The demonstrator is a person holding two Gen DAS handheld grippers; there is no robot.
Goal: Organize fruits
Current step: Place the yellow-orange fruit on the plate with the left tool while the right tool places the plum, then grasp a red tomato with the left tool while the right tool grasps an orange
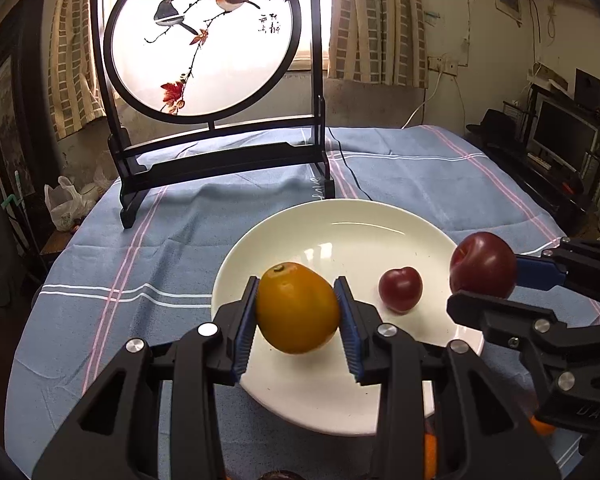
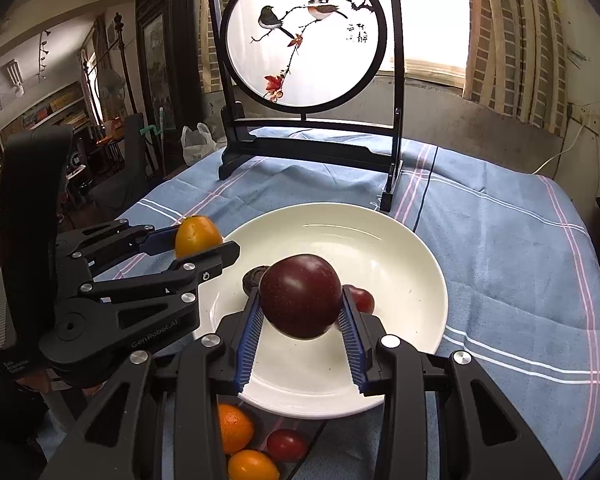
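My left gripper (image 1: pixel 298 312) is shut on an orange fruit (image 1: pixel 298 308) and holds it above the near left part of a white plate (image 1: pixel 340 220). My right gripper (image 2: pixel 300 300) is shut on a big dark red plum (image 2: pixel 300 296) above the same plate (image 2: pixel 400 248). A small red plum (image 1: pixel 401 290) lies on the plate; in the right wrist view it (image 2: pixel 362 299) is partly hidden behind the right finger. The right gripper with its plum (image 1: pixel 483 264) shows at the right of the left wrist view. The left gripper with the orange fruit (image 2: pixel 198 236) shows at the left of the right wrist view.
Two orange fruits (image 2: pixel 234 428) (image 2: pixel 252 465) and a red plum (image 2: pixel 286 445) lie in a container below the plate's near edge. A dark round object (image 2: pixel 256 276) sits by the plate's left rim. A framed bird screen (image 1: pixel 204 40) stands behind on the blue cloth (image 1: pixel 420 168).
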